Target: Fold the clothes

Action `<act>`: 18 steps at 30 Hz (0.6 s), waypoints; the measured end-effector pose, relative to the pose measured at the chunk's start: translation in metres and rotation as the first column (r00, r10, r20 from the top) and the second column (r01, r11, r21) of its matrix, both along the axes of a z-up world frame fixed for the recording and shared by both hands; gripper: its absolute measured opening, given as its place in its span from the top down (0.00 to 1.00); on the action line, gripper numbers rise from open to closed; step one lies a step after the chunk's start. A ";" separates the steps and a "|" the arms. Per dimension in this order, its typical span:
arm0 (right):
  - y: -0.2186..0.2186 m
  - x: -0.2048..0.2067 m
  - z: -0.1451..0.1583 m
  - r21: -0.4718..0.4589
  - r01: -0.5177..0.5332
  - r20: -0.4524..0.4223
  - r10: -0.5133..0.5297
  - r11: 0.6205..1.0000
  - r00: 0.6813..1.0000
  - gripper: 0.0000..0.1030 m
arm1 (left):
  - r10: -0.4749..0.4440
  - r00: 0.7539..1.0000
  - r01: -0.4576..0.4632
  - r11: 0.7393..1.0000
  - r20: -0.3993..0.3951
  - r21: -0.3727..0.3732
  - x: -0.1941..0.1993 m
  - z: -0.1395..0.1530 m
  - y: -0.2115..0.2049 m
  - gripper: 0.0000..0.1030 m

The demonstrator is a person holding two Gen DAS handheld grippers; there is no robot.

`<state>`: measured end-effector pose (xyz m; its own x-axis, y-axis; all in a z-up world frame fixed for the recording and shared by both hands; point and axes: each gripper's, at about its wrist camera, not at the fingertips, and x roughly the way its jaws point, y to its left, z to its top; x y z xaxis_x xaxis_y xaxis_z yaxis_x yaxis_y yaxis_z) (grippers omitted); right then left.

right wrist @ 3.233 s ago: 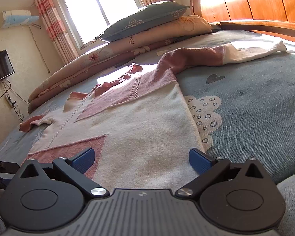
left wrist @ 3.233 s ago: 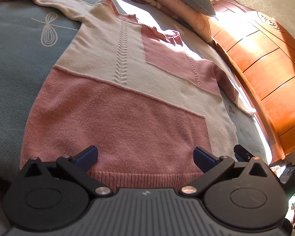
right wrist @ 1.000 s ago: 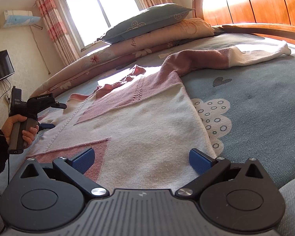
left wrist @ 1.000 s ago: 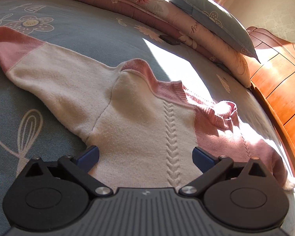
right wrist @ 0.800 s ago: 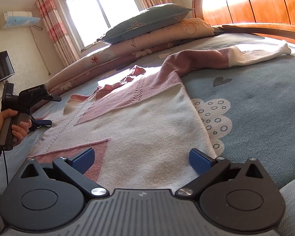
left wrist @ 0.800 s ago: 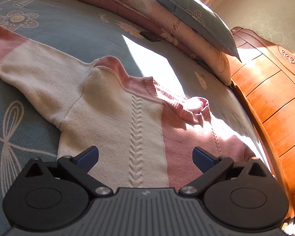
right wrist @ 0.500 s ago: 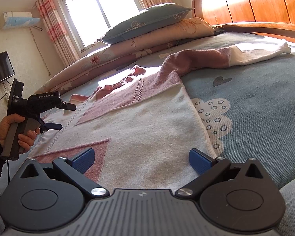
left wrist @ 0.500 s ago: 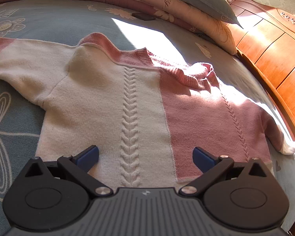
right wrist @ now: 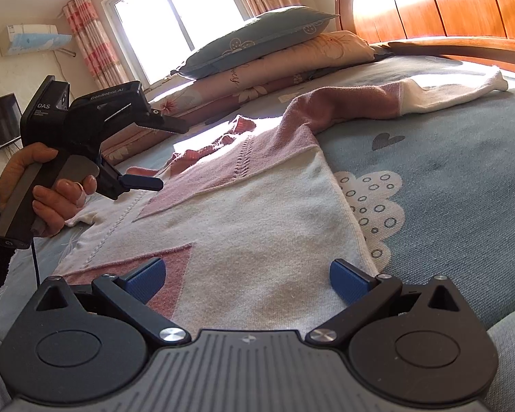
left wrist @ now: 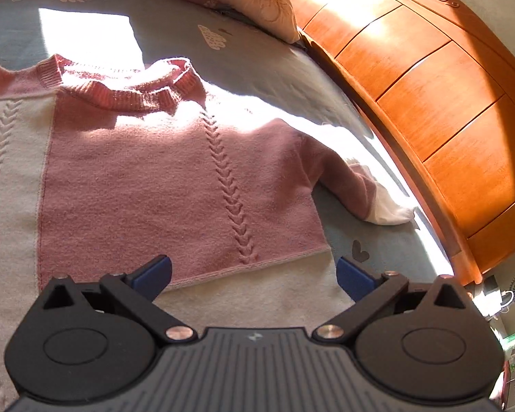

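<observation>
Since the earlier frames, the left gripper [right wrist: 154,151] has been swung right of the sweater's [left wrist: 175,185] collar [left wrist: 127,96], jaws wide, empty. The sweater lies flat on the bed [right wrist: 463,178]; its right sleeve [left wrist: 353,185] should be gripped near the cuff. "DAS" and "GenRobot.AI" are legible. The right gripper [right wrist: 245,276] is held wide over the hem.

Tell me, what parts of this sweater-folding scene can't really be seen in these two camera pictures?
- Sweater hem: in both wrist views the gripper's own body covers it.
- Its other sleeve: cut off by the left edge in the left wrist view, behind the hand in the right wrist view.
- Shelf clutter beside the bed: too small, at the left wrist view's right edge.
- Window view: washed out by glare in the right wrist view.
</observation>
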<state>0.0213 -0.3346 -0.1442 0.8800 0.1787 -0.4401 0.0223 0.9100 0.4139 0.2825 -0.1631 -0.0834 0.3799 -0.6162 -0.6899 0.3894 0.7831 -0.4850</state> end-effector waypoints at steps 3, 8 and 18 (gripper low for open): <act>-0.002 -0.001 0.000 0.011 -0.002 0.002 0.002 1.000 1.000 0.00 | -0.022 0.999 0.023 1.000 -0.034 0.019 -0.001 -0.012 -0.017 0.02; -0.006 -0.002 -0.001 0.040 -0.005 0.008 0.005 0.999 1.000 0.00 | -0.041 0.997 0.043 0.999 -0.066 0.025 -0.010 -0.021 -0.034 0.01; -0.007 -0.004 -0.001 0.058 -0.013 0.015 0.012 0.998 1.000 0.00 | -0.224 0.970 0.224 0.975 -0.098 -0.016 -0.038 -0.020 -0.083 0.01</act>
